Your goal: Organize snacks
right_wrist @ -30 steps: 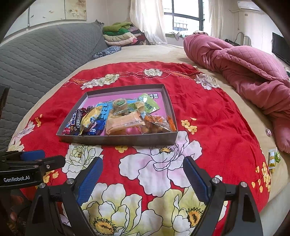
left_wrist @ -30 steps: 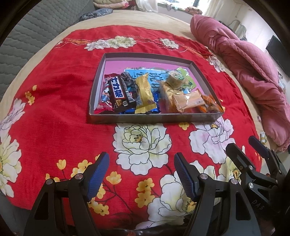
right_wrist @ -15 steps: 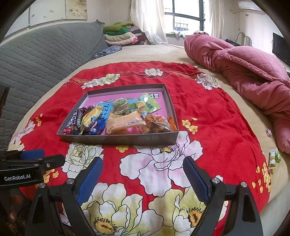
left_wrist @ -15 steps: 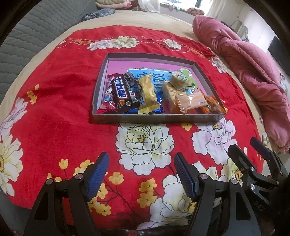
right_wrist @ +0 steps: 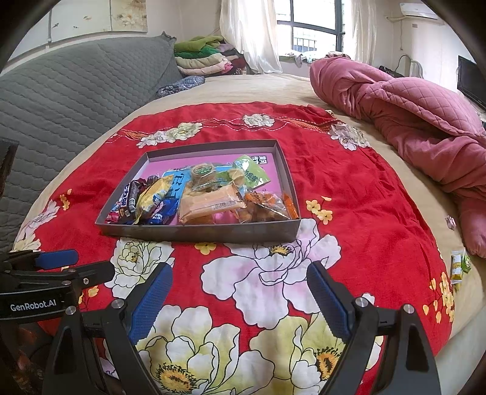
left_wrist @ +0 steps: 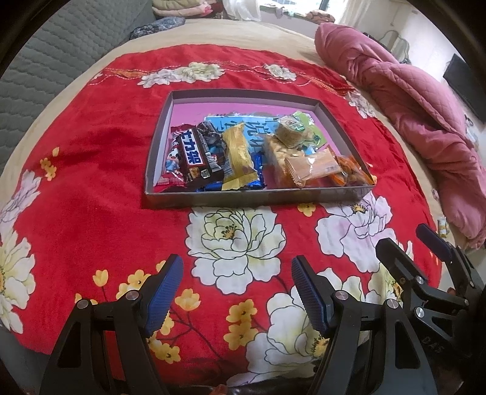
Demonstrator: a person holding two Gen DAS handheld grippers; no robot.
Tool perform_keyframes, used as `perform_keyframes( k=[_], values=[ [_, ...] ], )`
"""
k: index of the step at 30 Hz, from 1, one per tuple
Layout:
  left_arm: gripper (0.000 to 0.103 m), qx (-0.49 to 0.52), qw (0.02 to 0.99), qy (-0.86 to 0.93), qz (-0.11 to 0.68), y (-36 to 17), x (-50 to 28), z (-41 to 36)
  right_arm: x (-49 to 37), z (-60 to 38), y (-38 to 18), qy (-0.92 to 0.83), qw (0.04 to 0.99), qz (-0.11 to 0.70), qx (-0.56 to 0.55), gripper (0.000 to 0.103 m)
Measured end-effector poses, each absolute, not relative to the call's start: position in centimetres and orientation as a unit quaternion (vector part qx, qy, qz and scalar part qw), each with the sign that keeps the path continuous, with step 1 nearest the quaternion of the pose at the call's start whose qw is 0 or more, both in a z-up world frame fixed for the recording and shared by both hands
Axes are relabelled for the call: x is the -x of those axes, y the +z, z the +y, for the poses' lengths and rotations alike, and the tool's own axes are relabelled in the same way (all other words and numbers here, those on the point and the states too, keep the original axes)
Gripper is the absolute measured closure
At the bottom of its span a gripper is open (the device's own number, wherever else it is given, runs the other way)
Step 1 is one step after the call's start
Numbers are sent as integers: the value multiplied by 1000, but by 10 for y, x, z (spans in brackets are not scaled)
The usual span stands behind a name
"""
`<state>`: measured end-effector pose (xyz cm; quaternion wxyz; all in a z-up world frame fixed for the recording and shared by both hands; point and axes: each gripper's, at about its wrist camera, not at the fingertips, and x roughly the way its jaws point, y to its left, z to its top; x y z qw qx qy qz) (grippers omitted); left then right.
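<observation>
A bed (right_wrist: 243,88) with grey quilted headboard (right_wrist: 76,91), daylit curtained window (right_wrist: 313,27) behind.

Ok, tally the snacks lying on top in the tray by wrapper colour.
Brown: 1, chocolate bar
Gold: 1, gold packet
Green: 1, green packet
Orange: 2, cracker pack and clear bag
Clear: 1, round cake
Total: 6, leaving out the partly buried packets underneath.

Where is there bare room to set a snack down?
The far strip of the tray shows bare pink floor behind the snacks. The red floral cloth is bare left of the tray and between it and both grippers. The tray's near half is crowded.
</observation>
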<state>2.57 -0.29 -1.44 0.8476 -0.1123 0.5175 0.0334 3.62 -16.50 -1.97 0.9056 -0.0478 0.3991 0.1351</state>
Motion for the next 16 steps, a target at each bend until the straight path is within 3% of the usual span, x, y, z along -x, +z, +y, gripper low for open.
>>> perform_keyframes(
  k=[16],
  values=[
    [28, 127, 859, 45, 494, -25, -34, 14, -44, -165, -31, 143, 901, 408, 37, 13]
  ],
)
